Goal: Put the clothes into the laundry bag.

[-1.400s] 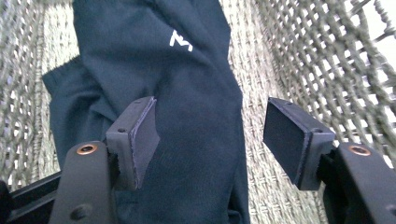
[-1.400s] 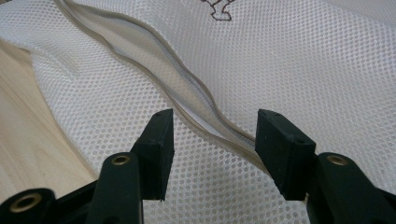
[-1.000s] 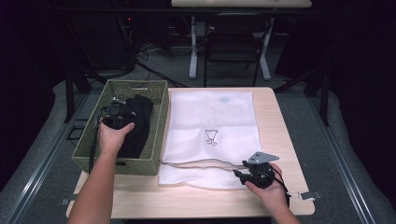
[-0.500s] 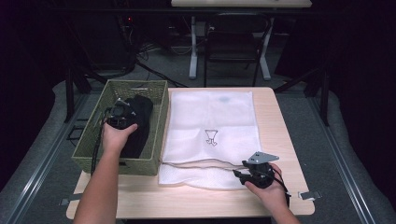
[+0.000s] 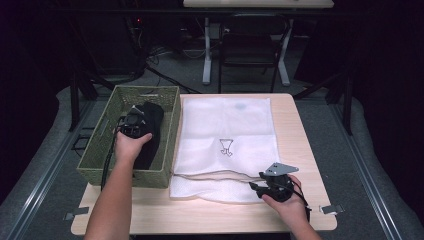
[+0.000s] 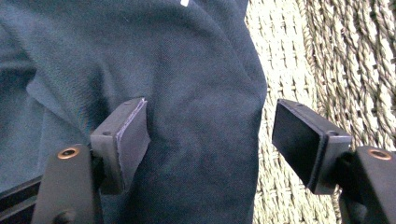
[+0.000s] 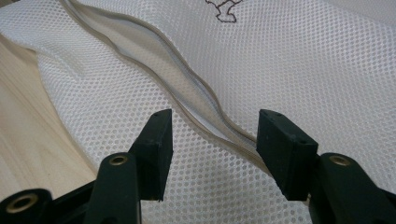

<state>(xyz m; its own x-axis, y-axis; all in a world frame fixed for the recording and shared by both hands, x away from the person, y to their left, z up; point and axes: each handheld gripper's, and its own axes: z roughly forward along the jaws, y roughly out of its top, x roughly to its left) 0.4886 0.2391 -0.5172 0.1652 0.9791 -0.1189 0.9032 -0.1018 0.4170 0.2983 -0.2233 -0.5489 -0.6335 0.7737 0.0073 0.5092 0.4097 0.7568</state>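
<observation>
Early stage, apparently: the left gripper spreads wide around the dark garment in the woven basket, nothing gripped, while the right gripper straddles, wide apart, the white mesh bag's parted zipper edge on the surface.

Basket at frame left on surface, garment inside; mesh bag centre, just beside basket.

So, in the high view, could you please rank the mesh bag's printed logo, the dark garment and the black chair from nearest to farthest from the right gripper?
From the right gripper:
1. Printed logo, on the mesh bag, just up-left.
2. Dark garment, in the woven basket at left.
3. Black chair, beyond the table's far edge.
</observation>
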